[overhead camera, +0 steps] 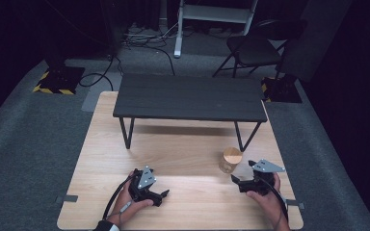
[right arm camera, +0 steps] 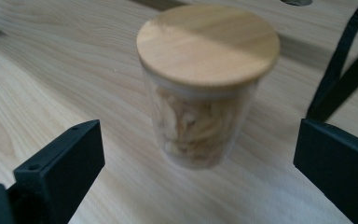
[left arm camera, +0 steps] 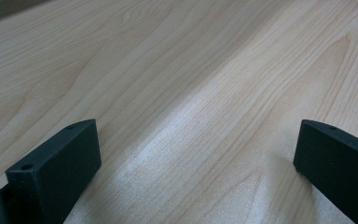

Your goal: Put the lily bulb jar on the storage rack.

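Note:
A small clear glass jar (overhead camera: 231, 160) with a round wooden lid stands upright on the light wooden table (overhead camera: 183, 154), right of centre. In the right gripper view the jar (right arm camera: 205, 88) holds pale slivers and sits just ahead of the jaws, apart from both. My right gripper (overhead camera: 233, 179) is open, held low just to the right and near side of the jar, pointing left toward it. My left gripper (overhead camera: 165, 194) rests low near the front left, pointing right. It is open over bare wood (left arm camera: 191, 116), with nothing between its jaws.
A low black bench-like shelf (overhead camera: 190, 98) on thin black legs stands across the far half of the table; one leg (right arm camera: 340, 70) is close behind the jar. Grey carpet, cables and a black folding chair (overhead camera: 255, 48) lie beyond the table.

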Demonstrator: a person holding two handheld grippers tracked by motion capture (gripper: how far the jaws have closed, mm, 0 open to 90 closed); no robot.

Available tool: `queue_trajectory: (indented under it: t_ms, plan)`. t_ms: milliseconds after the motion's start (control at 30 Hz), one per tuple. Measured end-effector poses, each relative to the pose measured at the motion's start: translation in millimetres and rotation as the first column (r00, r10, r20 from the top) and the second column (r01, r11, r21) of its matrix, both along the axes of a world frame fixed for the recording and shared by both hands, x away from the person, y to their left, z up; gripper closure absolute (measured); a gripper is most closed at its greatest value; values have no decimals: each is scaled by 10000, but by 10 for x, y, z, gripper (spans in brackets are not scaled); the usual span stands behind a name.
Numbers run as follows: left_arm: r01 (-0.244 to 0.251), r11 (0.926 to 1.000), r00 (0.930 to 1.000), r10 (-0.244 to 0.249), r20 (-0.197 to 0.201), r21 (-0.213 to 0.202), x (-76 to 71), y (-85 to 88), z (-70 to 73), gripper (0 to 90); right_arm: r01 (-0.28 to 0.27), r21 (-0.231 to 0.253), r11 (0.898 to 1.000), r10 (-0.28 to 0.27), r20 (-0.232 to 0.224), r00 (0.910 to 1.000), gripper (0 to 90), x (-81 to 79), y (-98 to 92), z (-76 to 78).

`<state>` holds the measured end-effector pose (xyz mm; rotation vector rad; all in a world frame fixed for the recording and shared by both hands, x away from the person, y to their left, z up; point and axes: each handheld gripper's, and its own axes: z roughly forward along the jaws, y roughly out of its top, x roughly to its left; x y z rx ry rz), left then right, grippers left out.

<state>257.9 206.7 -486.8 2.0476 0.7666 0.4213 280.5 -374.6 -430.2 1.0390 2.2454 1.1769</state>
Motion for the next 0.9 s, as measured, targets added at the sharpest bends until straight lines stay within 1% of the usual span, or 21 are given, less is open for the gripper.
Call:
queue_trajectory:
  t_ms: [33, 67, 100, 200, 233, 300, 367, 467, 500, 600, 667, 733, 800, 833, 867, 900]
  plan:
    - [2, 10000, 10000, -2, -2, 0, 0, 0, 0, 5, -6, -181, 9998, 5, -29, 10000, 15, 42, 48, 35]
    - [5, 10000, 10000, -5, 0, 2, 1, 0, 0, 5, -74, -253, 9997, 73, -35, 10000, 16, 85, 74, 56]
    - [5, 10000, 10000, -5, -3, 0, 1, 0, 0, 5, -81, -257, 9996, 79, -76, 9999, 15, 127, 90, 72]
    - [11, 10000, 10000, -11, 1, 4, 2, 1, 1, 6, -146, -10, 9999, 146, -162, 9998, 15, 229, 102, 93]
    - [11, 10000, 10000, -11, 1, 1, 2, 1, 0, 6, -134, 11, 9999, 134, -113, 9998, 15, 246, 115, 99]
    - [18, 10000, 10000, -18, -1, 5, 3, 1, 1, 6, -195, 128, 9997, 197, -180, 9996, 16, 301, 131, 115]
    - [19, 10000, 10000, -19, 4, 5, 3, 1, 0, 6, -127, -55, 9999, 126, -146, 9998, 15, 337, 188, 131]
    - [25, 10000, 10000, -25, 4, 5, 4, 1, 1, 6, -136, -88, 9999, 134, -252, 9996, 15, 410, 233, 129]
    - [27, 10000, 10000, -27, 5, 3, 5, 2, 0, 6, -131, -163, 9998, 128, -227, 9997, 16, 425, 253, 127]
    - [36, 10000, 10000, -36, 3, 5, 6, 2, 1, 6, -110, -150, 9998, 107, -191, 9998, 20, 468, 268, 91]
    - [39, 10000, 10000, -39, 3, 6, 7, 2, 1, 6, -116, -184, 9998, 113, -172, 9998, 55, 491, 279, 69]
    - [38, 10000, 10000, -38, 2, 6, 7, 2, 1, 6, -12, -424, 9991, 8, -93, 10000, 99, 492, 327, 59]
    - [41, 10000, 10000, -41, 2, 7, 8, 2, 1, 6, -121, -316, 9994, 118, -89, 9999, 151, 519, 324, 25]
    - [42, 10000, 10000, -42, 2, 5, 8, 2, 1, 6, -91, -219, 9997, 90, -26, 10000, 192, 520, 340, -4]
    - [44, 10000, 10000, -44, 3, 6, 8, 3, 1, 6, -91, -219, 9997, 90, -26, 10000, 192, 520, 340, -4]
    - [45, 10000, 10000, -45, 2, 6, 8, 3, 1, 6, -120, -184, 9998, 119, -13, 9999, 221, 523, 345, -10]
